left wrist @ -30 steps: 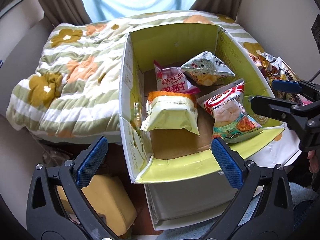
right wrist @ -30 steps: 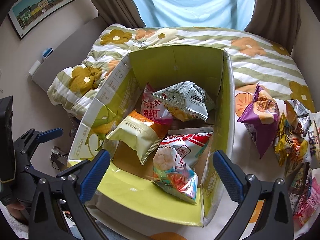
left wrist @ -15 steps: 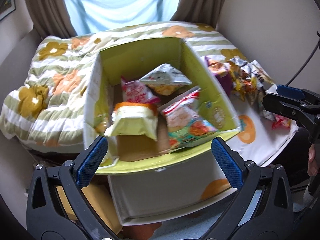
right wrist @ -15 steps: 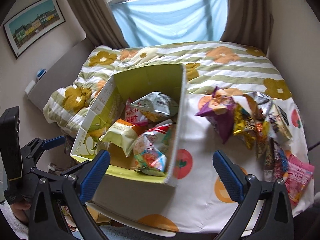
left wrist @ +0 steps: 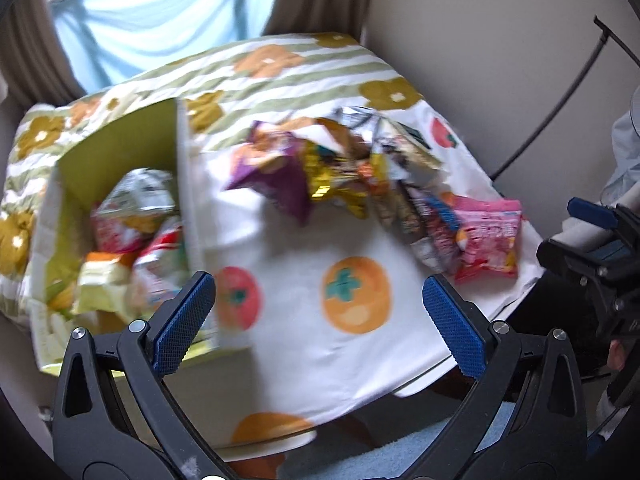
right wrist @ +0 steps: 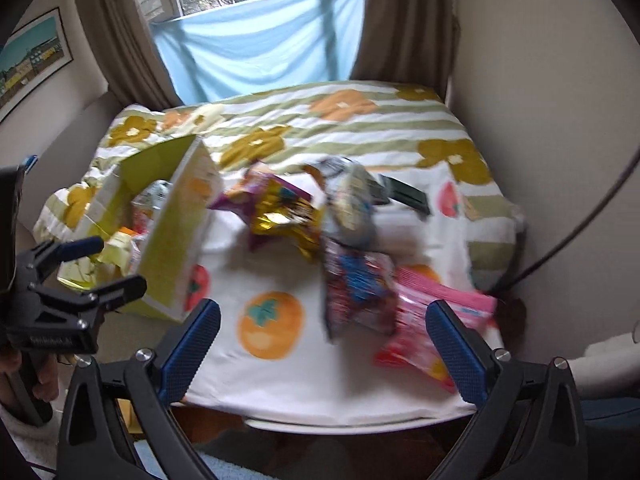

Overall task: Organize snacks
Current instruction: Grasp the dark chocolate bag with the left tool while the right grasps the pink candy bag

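Note:
A yellow-green cardboard box [left wrist: 120, 142] [right wrist: 176, 240] sits at the left of the bed and holds several snack bags [left wrist: 132, 216]. To its right, loose snack bags lie in a pile on the white fruit-print cloth [left wrist: 304, 248]: a purple bag [left wrist: 276, 180] [right wrist: 260, 196], gold bags [left wrist: 336, 184], a dark bag [right wrist: 352, 288] and a pink bag [left wrist: 488, 236] [right wrist: 428, 320]. My left gripper [left wrist: 318, 304] hangs open over the cloth, nothing between its fingers. My right gripper [right wrist: 322, 332] is open too, just short of the dark and pink bags. Both views are motion-blurred.
A flowered striped quilt [right wrist: 320, 120] covers the bed up to the curtained window [right wrist: 260, 44]. A wall [left wrist: 500, 40] and a dark cable [left wrist: 560, 96] stand on the right. The bed's front edge [right wrist: 320, 420] drops off below the grippers. A hand [right wrist: 40, 376] grips the left tool.
Both grippers have swung right, away from the box and toward the loose snack pile; the box now sits at the left of each view. Both stayed open.

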